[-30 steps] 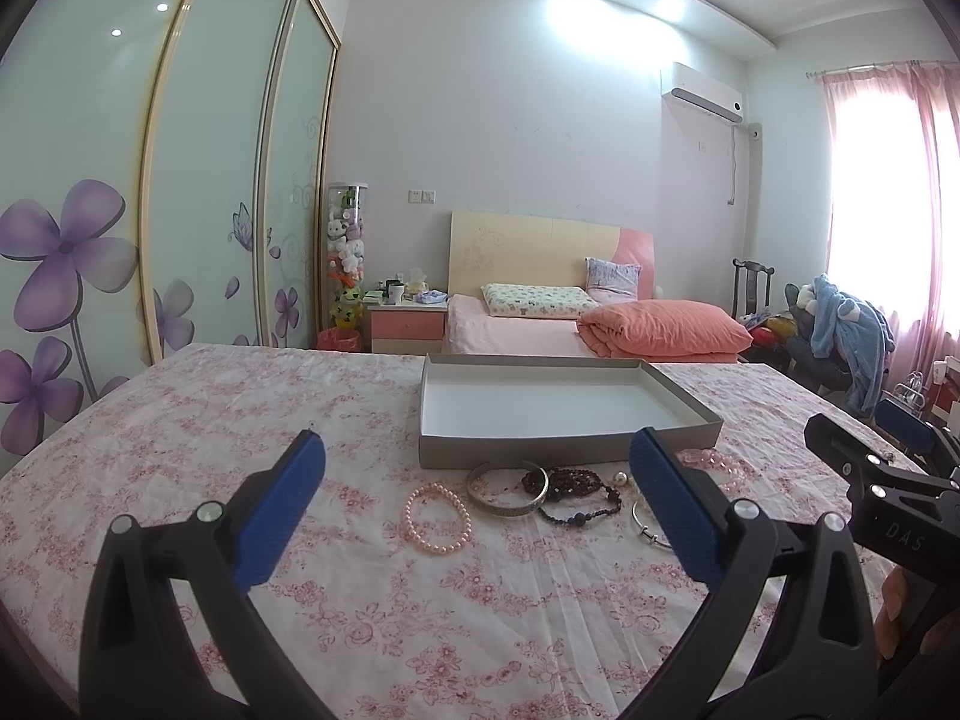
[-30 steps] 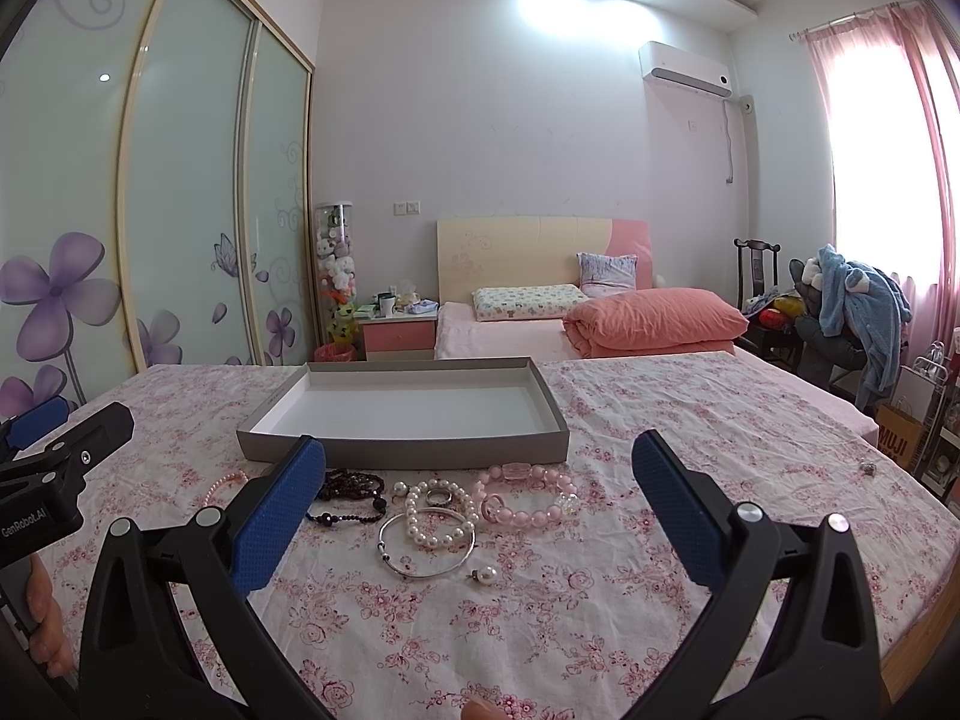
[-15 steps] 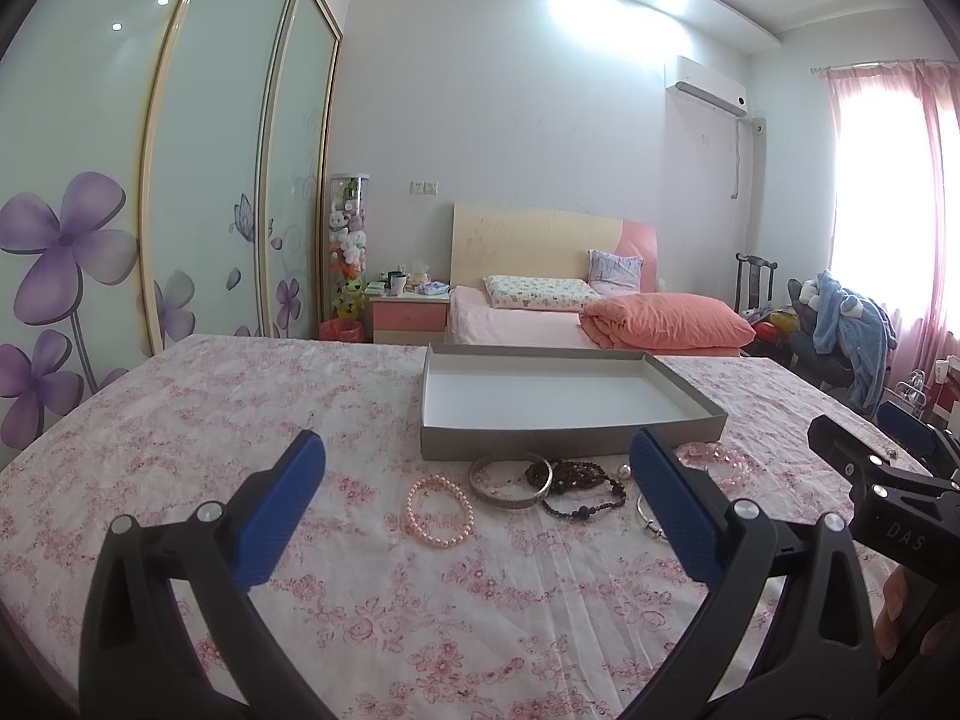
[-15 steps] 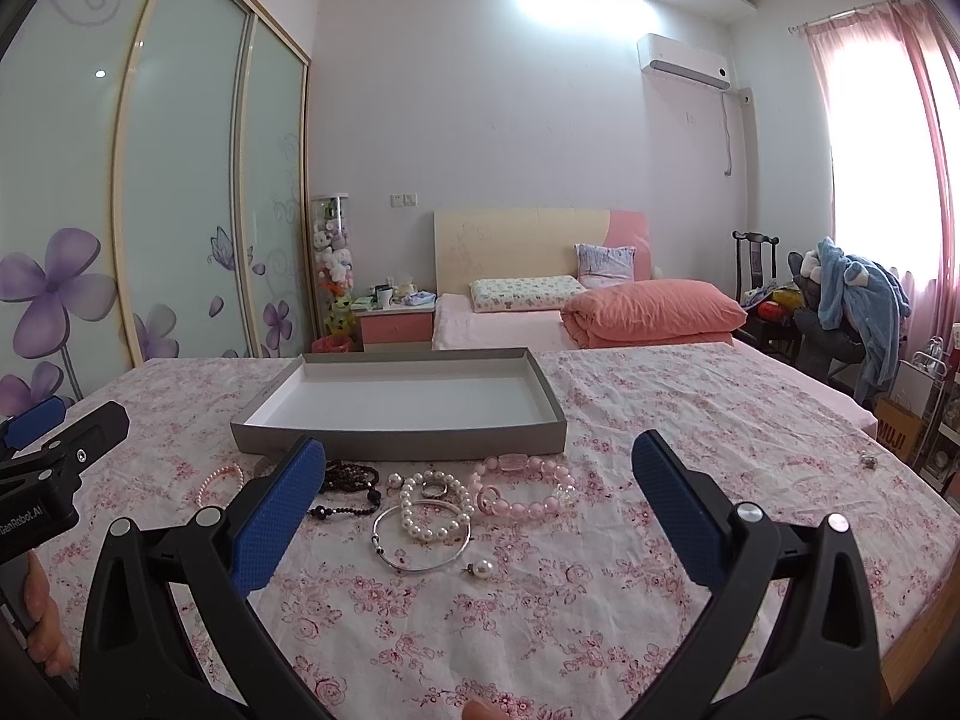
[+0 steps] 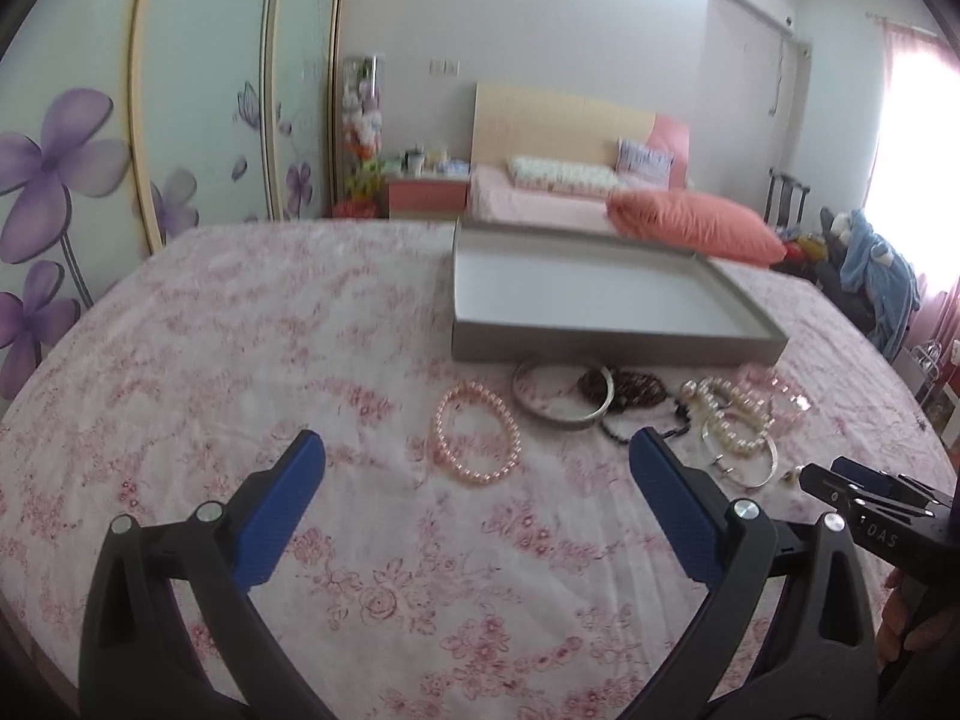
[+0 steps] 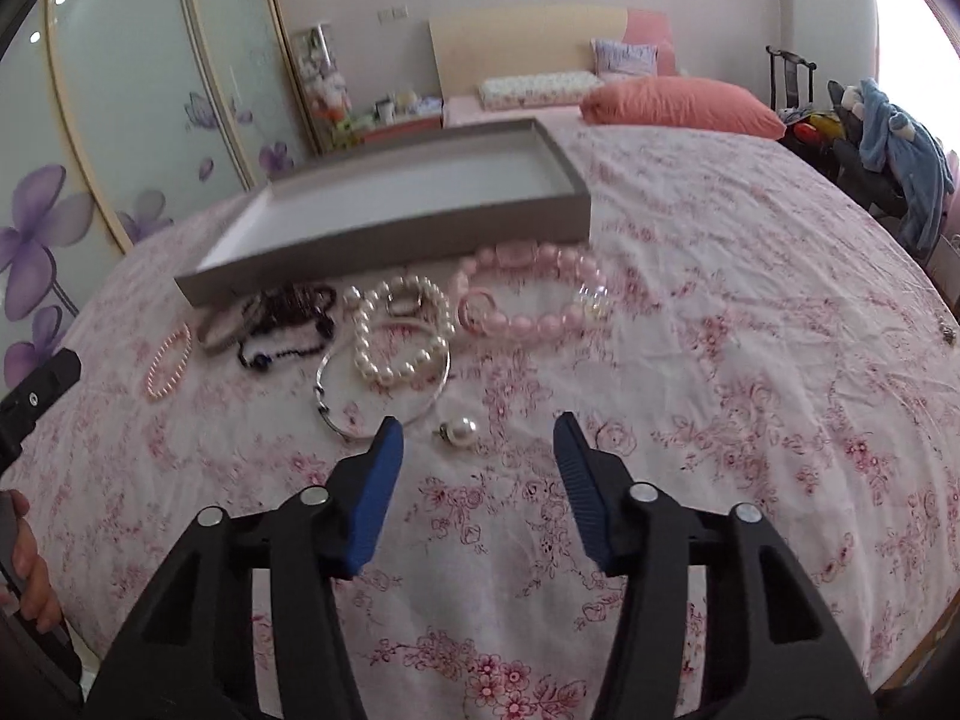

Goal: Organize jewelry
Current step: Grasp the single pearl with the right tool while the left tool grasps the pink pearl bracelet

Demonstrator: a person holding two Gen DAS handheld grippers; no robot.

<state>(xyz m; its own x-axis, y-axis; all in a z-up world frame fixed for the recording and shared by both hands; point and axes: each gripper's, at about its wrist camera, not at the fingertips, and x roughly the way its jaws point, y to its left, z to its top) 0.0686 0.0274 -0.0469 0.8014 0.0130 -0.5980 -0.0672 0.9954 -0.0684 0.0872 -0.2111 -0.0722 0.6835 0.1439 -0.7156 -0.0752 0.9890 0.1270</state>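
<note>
A grey tray (image 5: pixel 606 350) (image 6: pixel 384 243) with a white inside lies on the floral cloth, nothing in it. Before it lies a row of jewelry: a small pink pearl bracelet (image 5: pixel 476 433) (image 6: pixel 168 362), a silver bangle (image 5: pixel 563 396), dark bead strands (image 5: pixel 636 399) (image 6: pixel 288 324), a white pearl bracelet (image 6: pixel 401 330) over a thin silver bangle (image 6: pixel 384 396), a large pink bead bracelet (image 6: pixel 534 297) and a single pearl earring (image 6: pixel 459 431). My left gripper (image 5: pixel 477 459) hangs open just short of the pink pearl bracelet. My right gripper (image 6: pixel 474 438) is closing, jaws still apart, with the pearl earring between its tips, untouched.
The cloth-covered table (image 6: pixel 750 360) drops off at the right and front. Behind it stand a bed with an orange pillow (image 5: pixel 696 222), a bedside cabinet (image 5: pixel 426 195), flowered wardrobe doors (image 5: pixel 90 138) and a chair with blue clothing (image 6: pixel 894 138). A hand (image 6: pixel 27 582) shows at the left edge.
Both grippers have tipped downward and moved in toward the jewelry, which now fills more of each view. The right gripper's jaws have narrowed from wide open.
</note>
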